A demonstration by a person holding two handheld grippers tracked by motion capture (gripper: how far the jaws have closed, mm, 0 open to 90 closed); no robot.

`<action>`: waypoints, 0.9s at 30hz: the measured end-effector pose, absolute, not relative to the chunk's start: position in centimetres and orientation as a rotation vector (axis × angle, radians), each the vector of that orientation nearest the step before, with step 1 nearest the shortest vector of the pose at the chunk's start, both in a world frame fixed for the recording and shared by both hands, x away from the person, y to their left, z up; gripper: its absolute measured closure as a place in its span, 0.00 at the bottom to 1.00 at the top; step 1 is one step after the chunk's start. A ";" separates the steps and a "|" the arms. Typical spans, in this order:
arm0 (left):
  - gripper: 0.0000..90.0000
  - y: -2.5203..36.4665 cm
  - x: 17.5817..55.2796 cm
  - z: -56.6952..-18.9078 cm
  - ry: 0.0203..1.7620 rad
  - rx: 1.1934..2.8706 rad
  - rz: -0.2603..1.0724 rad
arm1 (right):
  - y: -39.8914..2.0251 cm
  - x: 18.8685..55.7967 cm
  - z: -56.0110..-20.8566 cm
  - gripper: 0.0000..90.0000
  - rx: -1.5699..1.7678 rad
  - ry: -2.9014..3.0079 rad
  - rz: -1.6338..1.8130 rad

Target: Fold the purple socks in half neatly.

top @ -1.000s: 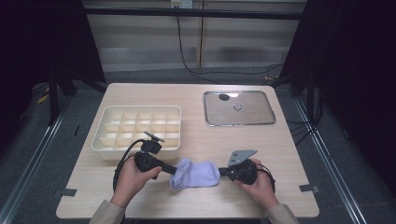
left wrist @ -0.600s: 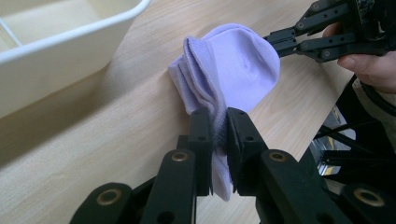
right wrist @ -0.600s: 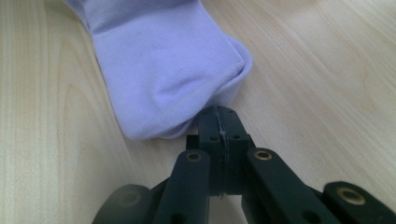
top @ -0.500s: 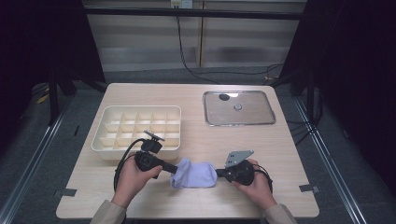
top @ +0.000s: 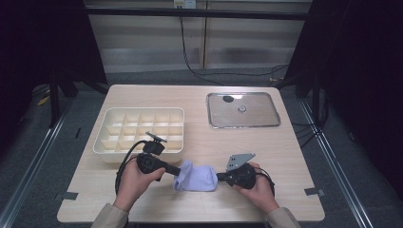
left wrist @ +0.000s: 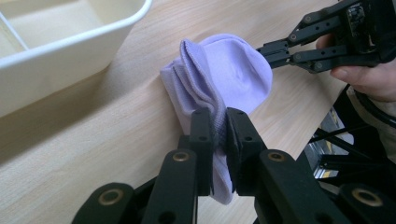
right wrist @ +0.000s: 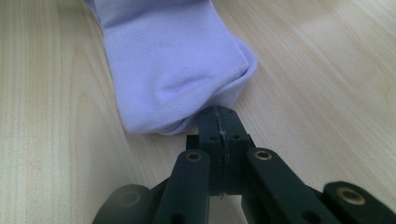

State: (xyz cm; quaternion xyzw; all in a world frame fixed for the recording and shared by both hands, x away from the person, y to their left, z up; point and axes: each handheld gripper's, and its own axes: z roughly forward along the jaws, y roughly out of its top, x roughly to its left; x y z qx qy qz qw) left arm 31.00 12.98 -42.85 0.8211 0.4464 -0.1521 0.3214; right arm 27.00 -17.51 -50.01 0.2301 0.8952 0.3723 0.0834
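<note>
Nothing has moved: both grippers' fingers pinch the sock (top: 196, 176), lying left-right.

Soft, matt lilac cloth sock (top: 196, 176) lies on a pale wood-grain tabletop (top: 199, 99); cream plastic tray (top: 139, 129) mid-left, shiny metal lid (top: 243, 110) upper right.
</note>
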 end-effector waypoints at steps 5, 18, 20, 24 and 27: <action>0.91 12.8 31.0 -42.7 1.176 2.161 -0.396 | -17.5 27.0 -50.0 1.00 0.683 2.677 1.114; 0.92 11.7 31.0 -42.3 1.176 2.166 -0.403 | -17.2 27.1 -50.1 1.00 0.673 2.680 1.122; 0.92 11.7 31.0 -42.3 1.167 2.173 -0.402 | -17.2 27.1 -50.1 1.00 0.671 2.680 1.122; 0.92 11.5 31.0 -42.3 1.169 2.165 -0.409 | -17.1 27.0 -50.0 1.00 0.673 2.680 1.118; 0.92 11.4 31.0 -42.3 1.156 2.169 -0.421 | -17.0 27.1 -50.0 1.00 0.669 2.680 1.123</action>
